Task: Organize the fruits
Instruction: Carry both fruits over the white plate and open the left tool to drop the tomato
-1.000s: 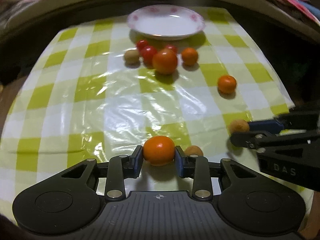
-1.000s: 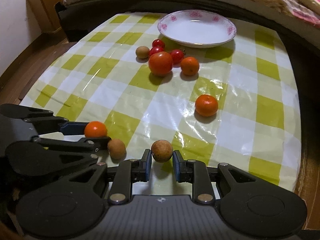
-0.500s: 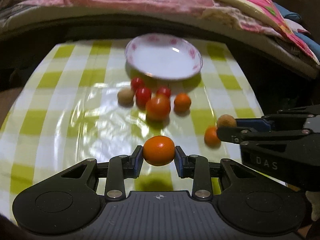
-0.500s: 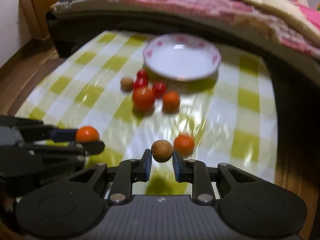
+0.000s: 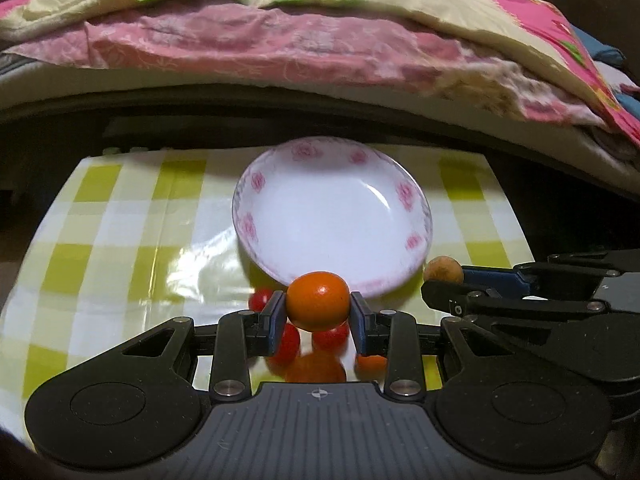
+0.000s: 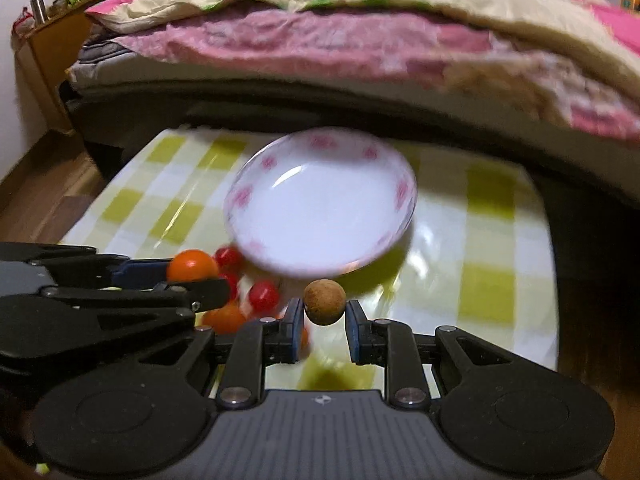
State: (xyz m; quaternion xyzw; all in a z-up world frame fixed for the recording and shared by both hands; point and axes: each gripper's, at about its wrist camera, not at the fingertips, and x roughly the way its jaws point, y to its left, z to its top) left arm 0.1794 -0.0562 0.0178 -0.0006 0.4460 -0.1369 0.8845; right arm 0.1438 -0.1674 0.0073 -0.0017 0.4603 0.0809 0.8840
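A bed (image 5: 280,40) piled with pink and cream bedding runs behind the worktop (image 5: 120,232), which wears a yellow-checked plastic cover. The white plate (image 5: 332,216) with pink roses sits at the worktop's far middle. Just before the plate's near rim, the left gripper (image 5: 318,307) has its jaws pinching an orange fruit (image 5: 318,300), held clear of the cover. Beside it, the right gripper (image 6: 323,305) pinches a small brown fruit (image 6: 324,303). Red tomatoes (image 6: 263,296) and orange fruits (image 6: 225,319) lie loose near the plate's left front.
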